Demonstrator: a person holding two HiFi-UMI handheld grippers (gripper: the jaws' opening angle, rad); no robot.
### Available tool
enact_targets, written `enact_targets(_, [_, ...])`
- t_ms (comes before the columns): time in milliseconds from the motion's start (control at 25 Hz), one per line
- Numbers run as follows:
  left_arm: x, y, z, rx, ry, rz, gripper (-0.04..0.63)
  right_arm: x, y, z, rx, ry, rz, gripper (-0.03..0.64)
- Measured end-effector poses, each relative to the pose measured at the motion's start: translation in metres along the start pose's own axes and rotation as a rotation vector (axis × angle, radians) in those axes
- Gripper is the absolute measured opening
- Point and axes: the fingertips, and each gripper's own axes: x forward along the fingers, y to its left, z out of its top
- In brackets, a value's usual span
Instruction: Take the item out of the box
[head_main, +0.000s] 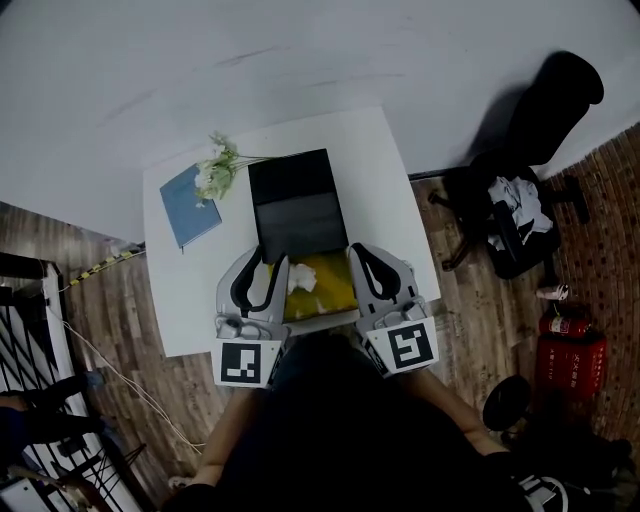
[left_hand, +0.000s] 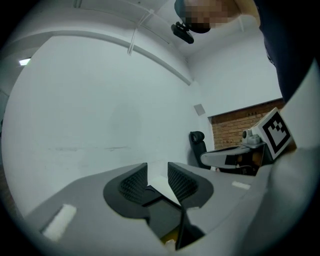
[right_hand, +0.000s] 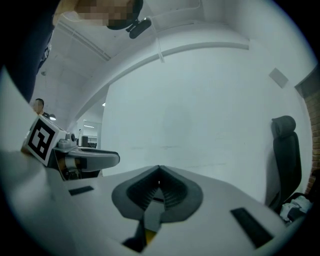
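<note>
Wooden flooring surrounds a white table (head_main: 400, 190), where an open black box (head_main: 296, 205) is propped with its lid back, exposing the white item (head_main: 303, 277) on yellow lining. It is flanked by 2 grippers: the left gripper (head_main: 262, 262) is held with jaws apart, probably readied for the item, and the right gripper (head_main: 358, 252) is kept closed on nothing.

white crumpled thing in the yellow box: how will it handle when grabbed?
The white crumpled item looks like tissue or paper: probably very light and floppy, squashing when pinched. Its creased surface is likely not slippery, and it should not roll. It seems to lie loose in the yellow box, so it should lift freely.
</note>
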Motion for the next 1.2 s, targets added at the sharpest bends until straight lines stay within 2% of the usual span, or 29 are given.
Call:
enact_targets(200, [0.005, 0.000, -0.032, 0.010, 0.067, -0.039, 0.133, -0.002, -0.002, -0.011, 0.005, 0.052, -0.049, 0.012])
enact_targets(760, [0.004, -0.017, -0.106, 0.098, 0.251, -0.170, 0.135, -0.011, 0.005, -0.029, 0.003, 0.063, -0.087, 0.012])
enact_targets(960, [0.006, -0.023, -0.137, 0.185, 0.311, -0.247, 0.135, -0.016, 0.005, -0.034, 0.013, 0.070, -0.112, 0.012])
enact_targets(1200, [0.006, -0.030, -0.172, 0.183, 0.394, -0.315, 0.135, -0.017, -0.001, -0.041, 0.007, 0.096, -0.145, 0.012])
